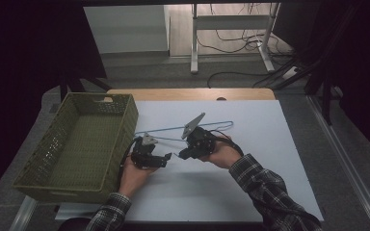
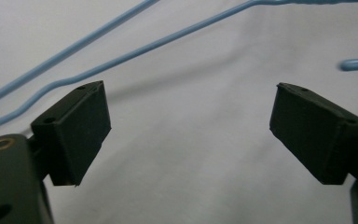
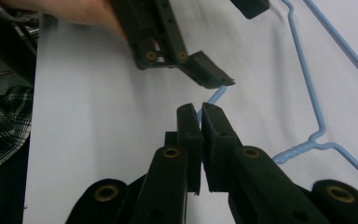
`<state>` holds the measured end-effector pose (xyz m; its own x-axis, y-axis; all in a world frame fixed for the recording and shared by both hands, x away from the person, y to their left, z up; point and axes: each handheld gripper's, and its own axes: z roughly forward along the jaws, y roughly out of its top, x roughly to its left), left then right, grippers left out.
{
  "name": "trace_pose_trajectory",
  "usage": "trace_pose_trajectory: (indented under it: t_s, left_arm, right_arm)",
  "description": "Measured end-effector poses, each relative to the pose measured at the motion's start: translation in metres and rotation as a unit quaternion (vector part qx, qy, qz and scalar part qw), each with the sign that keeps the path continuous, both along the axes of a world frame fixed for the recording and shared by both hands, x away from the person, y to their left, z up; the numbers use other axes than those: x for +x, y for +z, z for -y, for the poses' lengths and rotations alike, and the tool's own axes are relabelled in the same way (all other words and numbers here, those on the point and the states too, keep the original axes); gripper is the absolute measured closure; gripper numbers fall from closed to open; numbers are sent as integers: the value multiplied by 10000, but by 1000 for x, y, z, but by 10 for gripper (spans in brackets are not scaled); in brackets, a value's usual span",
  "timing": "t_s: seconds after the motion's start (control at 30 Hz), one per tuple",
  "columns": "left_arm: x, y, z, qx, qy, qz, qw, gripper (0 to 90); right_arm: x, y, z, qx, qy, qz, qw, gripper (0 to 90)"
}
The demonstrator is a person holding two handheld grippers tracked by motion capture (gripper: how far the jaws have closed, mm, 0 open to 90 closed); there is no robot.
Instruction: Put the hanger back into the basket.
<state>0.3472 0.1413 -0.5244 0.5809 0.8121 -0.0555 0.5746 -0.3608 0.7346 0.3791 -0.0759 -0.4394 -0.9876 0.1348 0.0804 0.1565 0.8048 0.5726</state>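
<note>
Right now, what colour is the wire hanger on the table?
Light blue; the wire hanger shows best in the right gripper view.

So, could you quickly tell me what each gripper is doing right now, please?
Left gripper: open, holding nothing.
Right gripper: shut on the hook end of the blue wire hanger.

A white-topped table (image 1: pixel 270 144) carries a green woven basket (image 1: pixel 84 139) at its left edge.

No text, label, brand, number or sign could be read anywhere in these views.
</note>
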Motion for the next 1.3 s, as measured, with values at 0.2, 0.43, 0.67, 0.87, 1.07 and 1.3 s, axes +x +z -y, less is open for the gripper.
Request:
trace_pose_trajectory:
  t_s: [0.2,0.43,0.67,0.87,1.07,1.3]
  left_arm:
    - [14,-8,-1,-264,123,-56,9996,155]
    - [21,-5,-2,-338,88,51,9994,174]
    - [24,3,3,-361,-92,225,9991,183]
    - [31,8,12,-197,-247,325,9990,191]
    - [42,9,19,17,-406,350,9986,214]
    - [51,6,21,103,-532,333,9980,281]
  right_arm:
    - [2,6,0,-7,-2,-2,10000,871]
    - [4,10,0,-15,22,20,10000,871]
    - [8,14,0,34,30,-2,10000,871]
    - [11,21,0,64,21,-19,10000,871]
    - [14,25,-1,98,24,-24,9999,871]
    - [17,28,0,121,6,-54,9999,871]
